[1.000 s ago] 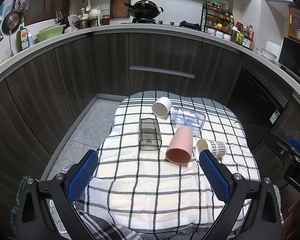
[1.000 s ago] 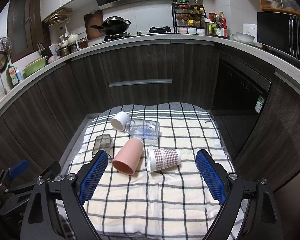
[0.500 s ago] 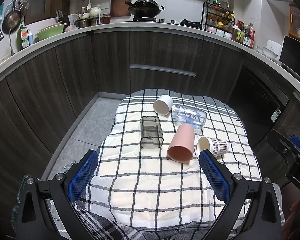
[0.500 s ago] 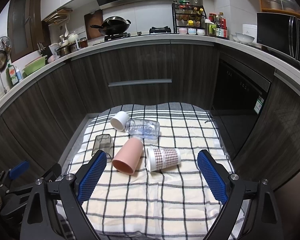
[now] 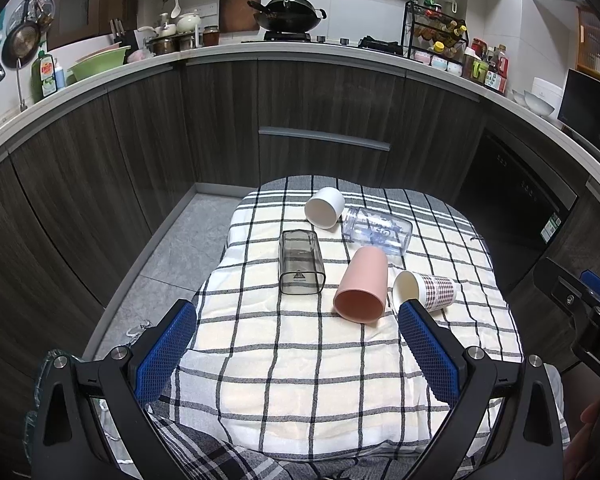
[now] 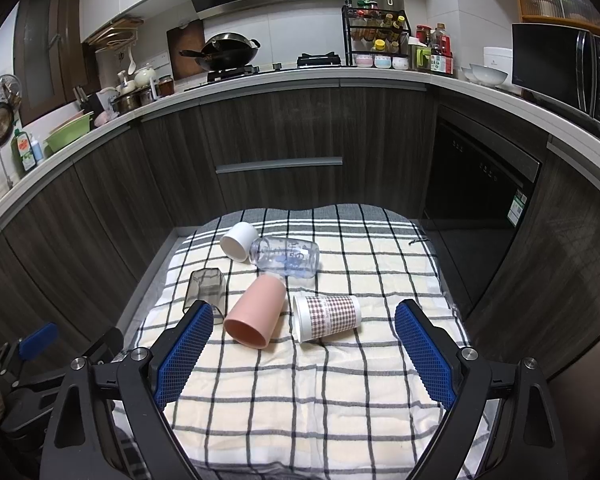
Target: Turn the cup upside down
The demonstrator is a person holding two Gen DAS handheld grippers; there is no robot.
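Several cups lie on their sides on a checked cloth (image 5: 300,360) (image 6: 300,380): a pink cup (image 5: 362,286) (image 6: 257,312), a plaid paper cup (image 5: 426,290) (image 6: 327,317), a white cup (image 5: 325,207) (image 6: 239,241), a clear bottle-like glass (image 5: 378,231) (image 6: 286,257) and a smoky square tumbler (image 5: 300,263) (image 6: 206,290). My left gripper (image 5: 296,344) is open and empty, near the table's front. My right gripper (image 6: 304,348) is open and empty, just short of the pink and plaid cups.
The small table stands in a kitchen with dark cabinets (image 5: 324,120) around it and a floor gap (image 5: 172,256) to the left. The right gripper's body shows at the left view's right edge (image 5: 580,320). A dishwasher front (image 6: 480,192) is to the right.
Both grippers have crept slightly forward toward the cups. The cups have not moved, and both grippers stay open.
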